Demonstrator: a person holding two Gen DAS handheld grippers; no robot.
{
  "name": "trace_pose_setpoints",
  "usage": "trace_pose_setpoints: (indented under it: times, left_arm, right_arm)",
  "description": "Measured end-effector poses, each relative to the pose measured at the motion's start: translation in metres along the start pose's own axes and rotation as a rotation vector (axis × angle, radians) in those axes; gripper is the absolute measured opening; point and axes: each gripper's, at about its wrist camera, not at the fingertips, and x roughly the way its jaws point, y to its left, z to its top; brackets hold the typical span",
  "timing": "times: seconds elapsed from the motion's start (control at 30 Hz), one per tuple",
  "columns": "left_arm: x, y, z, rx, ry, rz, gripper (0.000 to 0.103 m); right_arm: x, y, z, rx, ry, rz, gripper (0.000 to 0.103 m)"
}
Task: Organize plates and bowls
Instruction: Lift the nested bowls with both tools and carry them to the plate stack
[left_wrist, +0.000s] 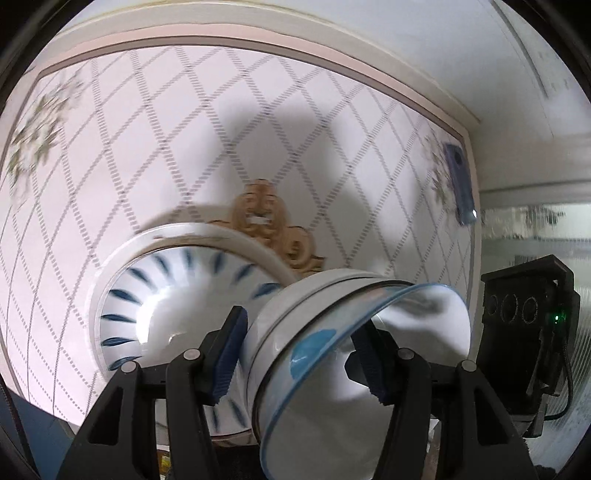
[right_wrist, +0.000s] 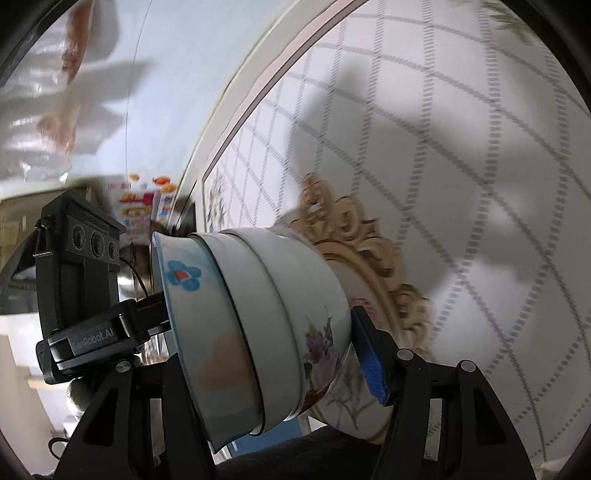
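Pink lattice-patterned tabletop (left_wrist: 258, 122), cream raised border; white wall (left_wrist: 424, 44) behind.

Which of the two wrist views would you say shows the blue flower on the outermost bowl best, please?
The right wrist view: the blue flower sits sharp and whole on the outermost bowl's outer wall, petals and red centre visible. The left wrist view looks into that bowl, showing only a blurred blue patch through its wall.

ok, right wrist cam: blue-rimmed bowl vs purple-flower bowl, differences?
Blue-rimmed bowl shows a blue flower and pink heart; purple-flower bowl shows painted blossoms. Blue-rimmed bowl sits innermost in the nest; purple-flower bowl outermost, beside the gold-edged plate. Both white, tipped sideways.
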Motion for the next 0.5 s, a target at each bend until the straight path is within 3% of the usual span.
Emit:
trace_pose_setpoints:
  times: [0.5]
  left_arm:
    - [-0.004, 0.086, -0.011, -0.169, -0.028, 0.031, 0.055]
  right_arm:
    - [0.09, 0.037, 0.003, -0.097, 0.182, -0.016, 0.063]
